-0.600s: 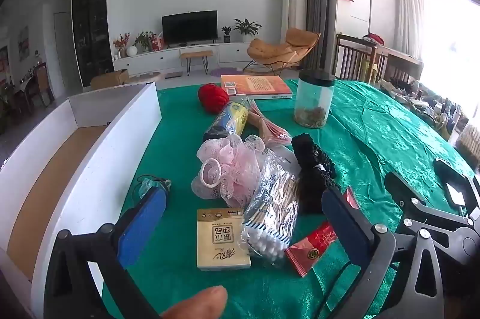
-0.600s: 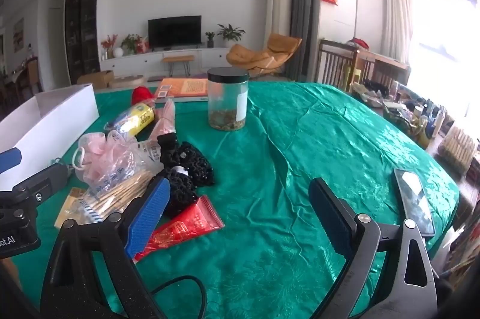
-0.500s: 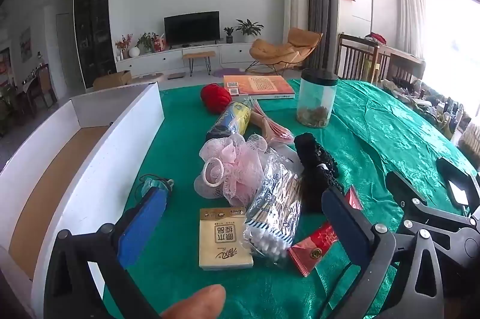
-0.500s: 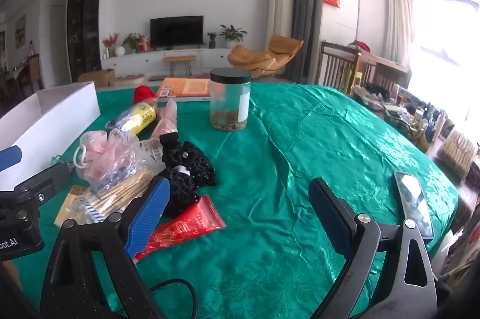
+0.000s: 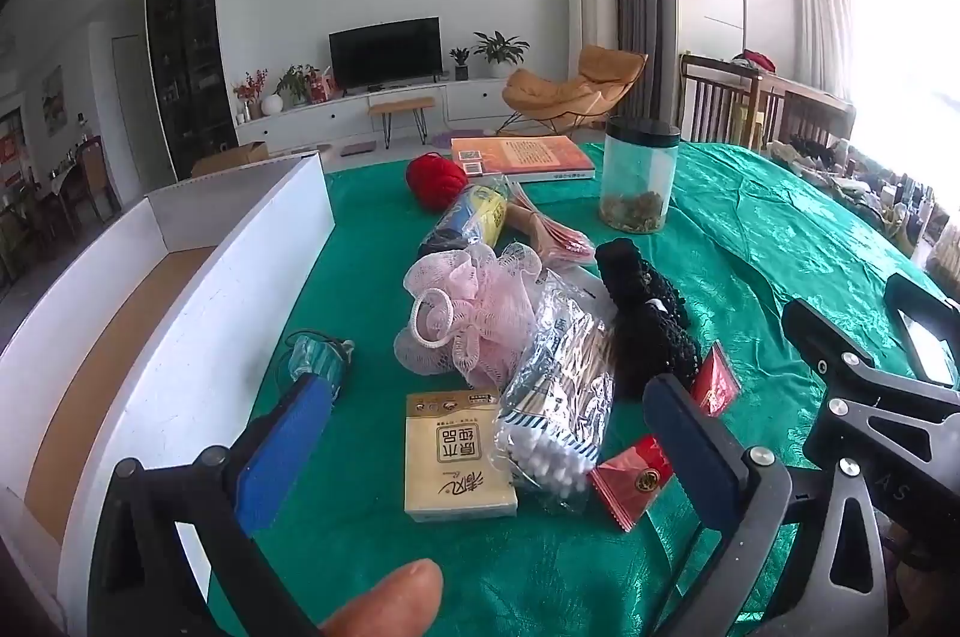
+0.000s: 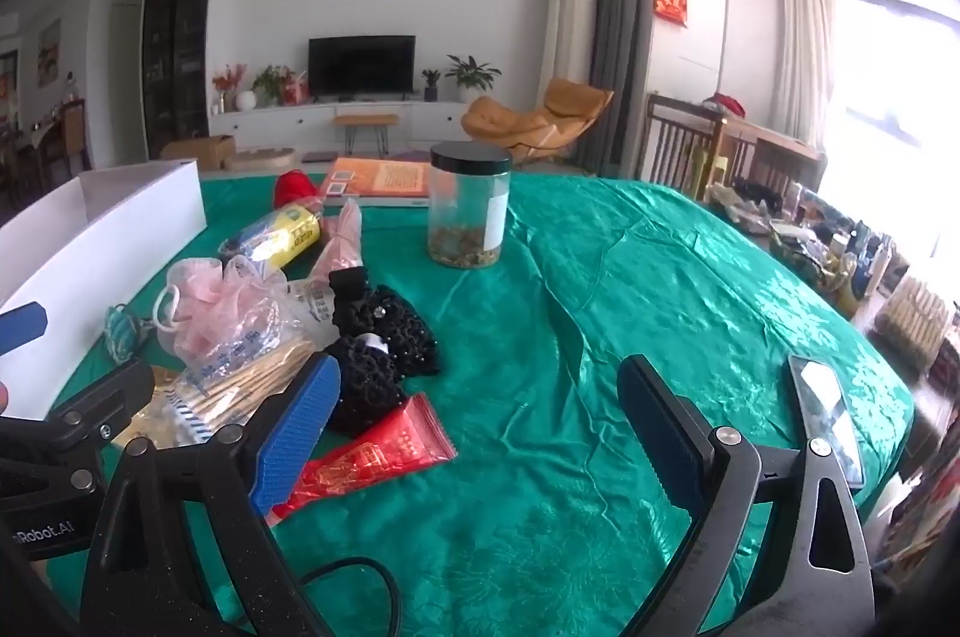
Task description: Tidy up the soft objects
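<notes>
I am holding both tongs released above the near edge of the green tablecloth (image 6: 600,277), nothing between the blue pads of either. My left gripper (image 5: 480,433) is hanging over the tissue pack (image 5: 456,451) and the bag of cotton swabs (image 5: 558,397); my right gripper (image 6: 480,415) is sitting further right, over bare cloth, with the red sachet (image 6: 366,457) just beside its left pad.

I am judging the pink bath pouf (image 5: 468,313) to be the likeliest first pick, since it is lying in the middle of the heap, a little beyond my left pads, and the white box (image 5: 180,313) is standing along the left side, seemingly the place to put it. To do this well I am planning to come down on the pouf's puffed body, not its white loop, and to bite deep, because the mesh will squash and slip. The swab bag is touching it on the right, so I am meaning to lift straight up to avoid dragging that along.

The pouf is looking frilly, pale and loosely gathered. Behind it the red yarn ball (image 5: 435,178) is sitting far off, and the black knitted piece (image 6: 384,337) is lying to the right of the swabs.
</notes>
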A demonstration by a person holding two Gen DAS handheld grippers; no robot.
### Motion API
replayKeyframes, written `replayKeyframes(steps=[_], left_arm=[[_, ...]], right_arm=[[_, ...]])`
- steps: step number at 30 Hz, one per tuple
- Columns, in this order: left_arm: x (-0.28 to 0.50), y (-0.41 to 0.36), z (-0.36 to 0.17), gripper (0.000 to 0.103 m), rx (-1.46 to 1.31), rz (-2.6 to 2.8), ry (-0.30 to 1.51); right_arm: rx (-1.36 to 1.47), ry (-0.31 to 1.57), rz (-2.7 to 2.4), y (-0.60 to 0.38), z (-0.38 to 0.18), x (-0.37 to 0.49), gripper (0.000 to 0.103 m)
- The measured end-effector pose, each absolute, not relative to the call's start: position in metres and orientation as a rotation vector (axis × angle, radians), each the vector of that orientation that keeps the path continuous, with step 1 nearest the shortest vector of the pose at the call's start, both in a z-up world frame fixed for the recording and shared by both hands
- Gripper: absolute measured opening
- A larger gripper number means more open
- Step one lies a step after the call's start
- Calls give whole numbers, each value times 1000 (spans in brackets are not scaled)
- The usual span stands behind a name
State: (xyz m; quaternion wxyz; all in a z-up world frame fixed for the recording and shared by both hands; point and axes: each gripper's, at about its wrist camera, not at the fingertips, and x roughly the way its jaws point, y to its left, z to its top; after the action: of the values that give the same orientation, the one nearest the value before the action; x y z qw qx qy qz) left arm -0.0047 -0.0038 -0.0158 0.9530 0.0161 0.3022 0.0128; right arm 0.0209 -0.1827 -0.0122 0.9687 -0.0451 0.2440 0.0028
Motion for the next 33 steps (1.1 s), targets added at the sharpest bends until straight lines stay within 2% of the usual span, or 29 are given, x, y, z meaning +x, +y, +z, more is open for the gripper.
replayKeyframes(steps=[33], left_arm=[[-9, -13, -29, 103, 69, 24, 635]], right_arm=[[-98, 489, 15, -180, -13, 21, 95]])
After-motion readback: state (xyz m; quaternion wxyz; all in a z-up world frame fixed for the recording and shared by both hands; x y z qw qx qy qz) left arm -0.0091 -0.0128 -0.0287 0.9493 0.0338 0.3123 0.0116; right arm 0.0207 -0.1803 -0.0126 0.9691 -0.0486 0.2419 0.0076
